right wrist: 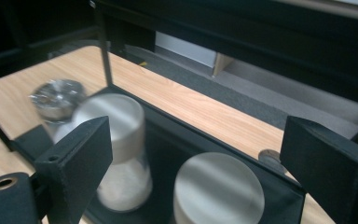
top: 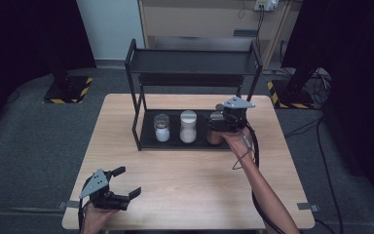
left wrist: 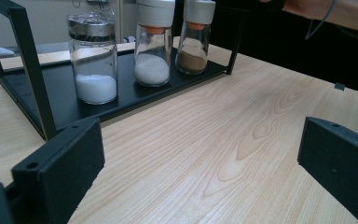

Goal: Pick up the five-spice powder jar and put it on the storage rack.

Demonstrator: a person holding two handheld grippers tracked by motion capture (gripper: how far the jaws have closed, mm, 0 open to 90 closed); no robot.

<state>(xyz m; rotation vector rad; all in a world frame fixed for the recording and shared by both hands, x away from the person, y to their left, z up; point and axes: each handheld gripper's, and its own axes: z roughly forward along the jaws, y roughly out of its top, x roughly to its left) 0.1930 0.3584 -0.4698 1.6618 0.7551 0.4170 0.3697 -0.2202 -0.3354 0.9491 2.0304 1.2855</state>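
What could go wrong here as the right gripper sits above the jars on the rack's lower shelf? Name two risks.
1. The right gripper, jaws open, hangs just over the brown-spice jar; a careless pull-back could tip it into the middle jar close beside it.
2. The rack's top shelf lies close above; lifting steeply might strike it.

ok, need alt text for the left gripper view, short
Three glass jars stand in a row on the bottom tray of a black rack on a wooden table: two jars hold white powder, one jar brown. The open left gripper frames bare tabletop in the foreground.
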